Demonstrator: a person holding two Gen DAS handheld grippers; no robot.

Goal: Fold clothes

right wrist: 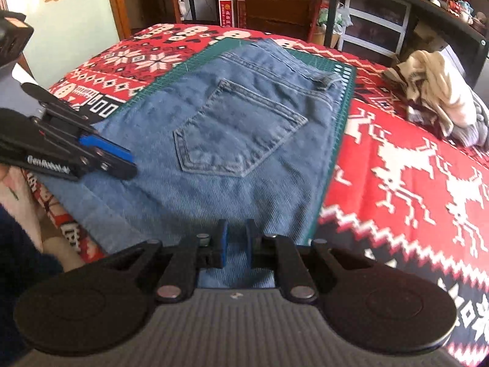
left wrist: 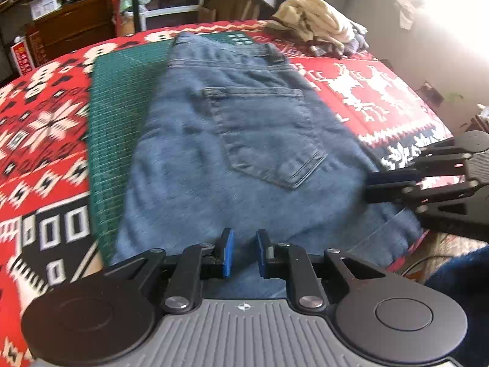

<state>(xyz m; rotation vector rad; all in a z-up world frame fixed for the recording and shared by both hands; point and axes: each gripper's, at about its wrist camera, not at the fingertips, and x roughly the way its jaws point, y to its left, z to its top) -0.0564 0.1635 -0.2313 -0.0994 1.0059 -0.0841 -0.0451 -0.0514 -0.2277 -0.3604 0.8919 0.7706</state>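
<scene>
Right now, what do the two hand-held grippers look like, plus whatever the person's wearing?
Both match: left hand-held gripper and right hand-held gripper have black linkage arms with silver pivot pins, blue finger pads, a ribbed grey body and two round black discs. White lettering marks the left one's side, too blurred to read. No cables visible. The person wears a dark blue fuzzy sleeve.

Jeans lie on a mat atop the blanket, clothes pile behind

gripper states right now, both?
Left gripper: open, fingers apart over the jeans, holding nothing.
Right gripper: open, narrow gap, holding nothing.
</scene>
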